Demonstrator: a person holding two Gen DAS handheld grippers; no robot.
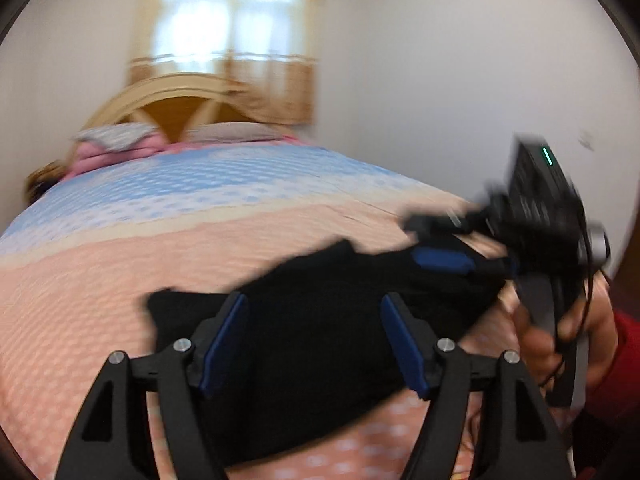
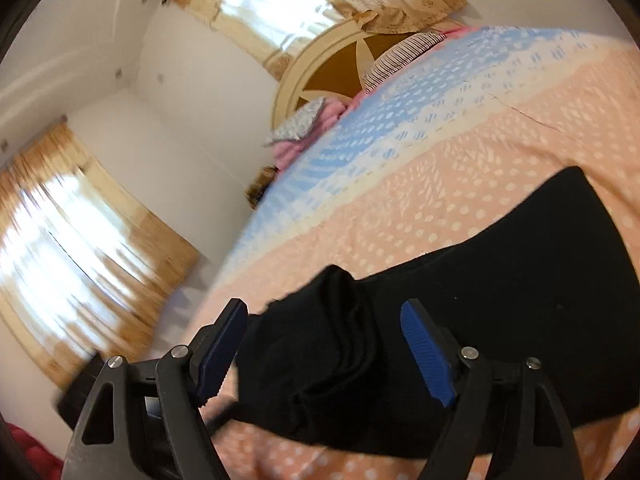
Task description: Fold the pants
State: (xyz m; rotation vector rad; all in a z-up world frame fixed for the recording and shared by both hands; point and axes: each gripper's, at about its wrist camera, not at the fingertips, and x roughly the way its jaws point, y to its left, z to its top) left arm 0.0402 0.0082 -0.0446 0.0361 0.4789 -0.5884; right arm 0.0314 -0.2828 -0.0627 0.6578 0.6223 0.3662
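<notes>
My left gripper (image 1: 314, 340) was spread wide, low in the frame, with nothing between its blue pads (image 1: 224, 344), just hanging over the black pants (image 1: 320, 320). My right gripper (image 2: 324, 350) was spread too, its fingers either side of a bunched fold of the pants (image 2: 500, 280) without pinching it. The pants lay in a heap on the peach end of the bedspread (image 2: 400, 200), at the bottom of both views. Headboard (image 1: 176, 108) sat upper left.
</notes>
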